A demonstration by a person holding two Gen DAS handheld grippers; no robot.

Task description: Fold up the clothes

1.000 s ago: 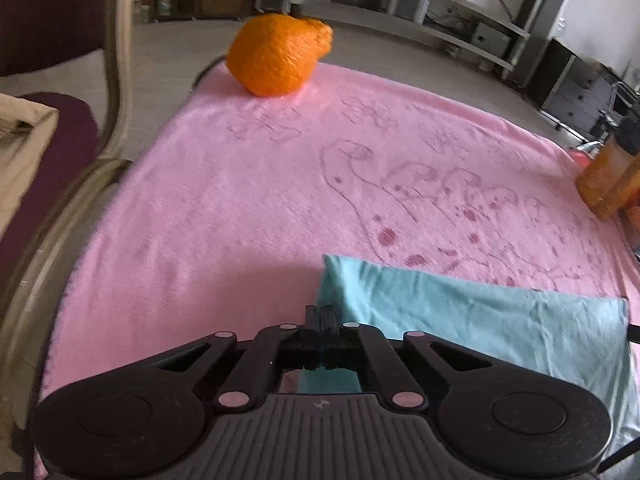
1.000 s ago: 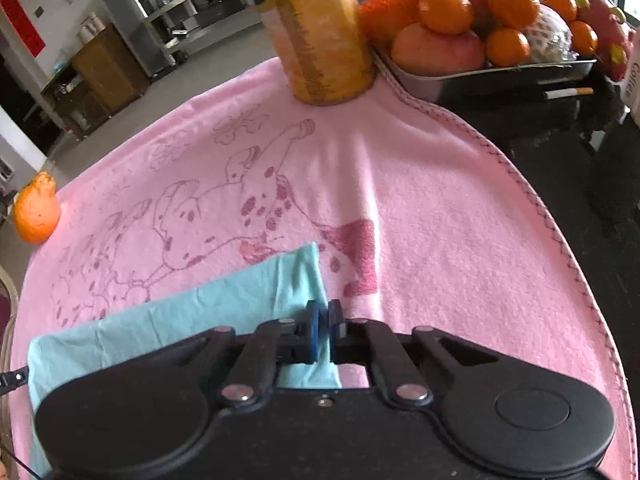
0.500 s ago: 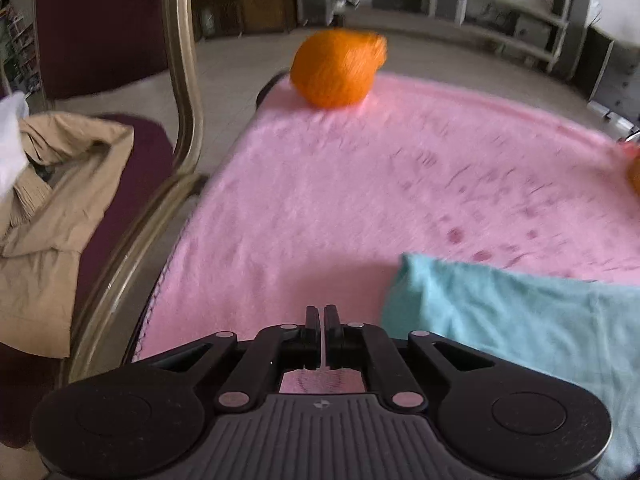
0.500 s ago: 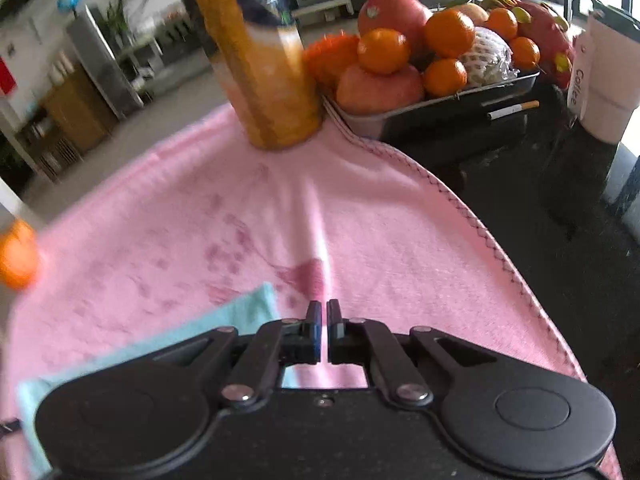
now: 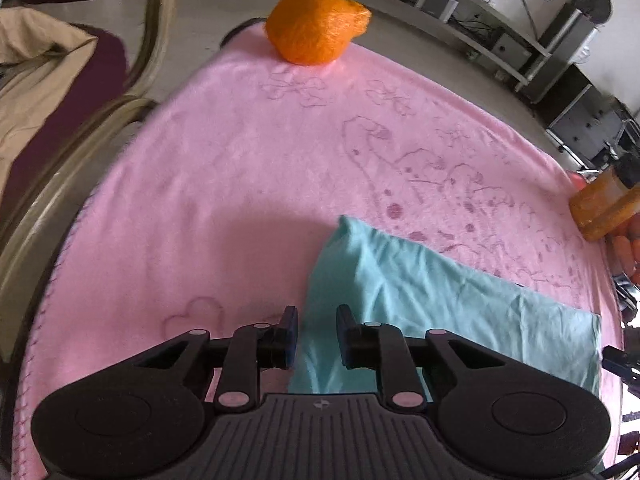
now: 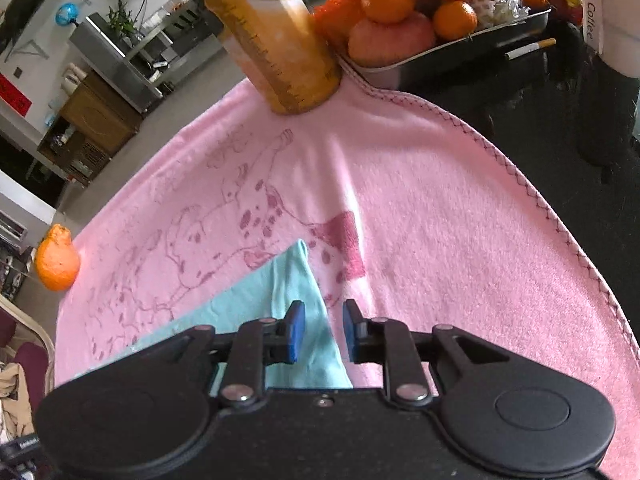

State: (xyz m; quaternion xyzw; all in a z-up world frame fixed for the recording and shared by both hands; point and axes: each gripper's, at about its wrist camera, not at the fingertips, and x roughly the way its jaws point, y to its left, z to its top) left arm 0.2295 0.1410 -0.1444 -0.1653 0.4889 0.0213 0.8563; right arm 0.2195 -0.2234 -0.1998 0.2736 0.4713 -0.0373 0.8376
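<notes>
A folded light-blue garment (image 5: 440, 304) lies flat on a pink blanket (image 5: 240, 184) printed with a spotted animal. My left gripper (image 5: 317, 330) is open, and the garment's left edge passes between its fingers. The same garment (image 6: 280, 304) shows in the right wrist view, its right edge running between the blue-padded fingers of my open right gripper (image 6: 323, 326). Neither gripper pinches the cloth.
A large orange citrus fruit (image 5: 316, 26) sits at the blanket's far left corner. A tall orange juice bottle (image 6: 276, 36) stands at the far right corner, beside a metal tray (image 6: 440, 56) piled with fruit. A chair (image 5: 80, 128) with a beige coat stands to the left.
Both grippers were shut on the garment's corners one second ago, then swung outward shut and empty. Now both are open over the garment's two side edges.
</notes>
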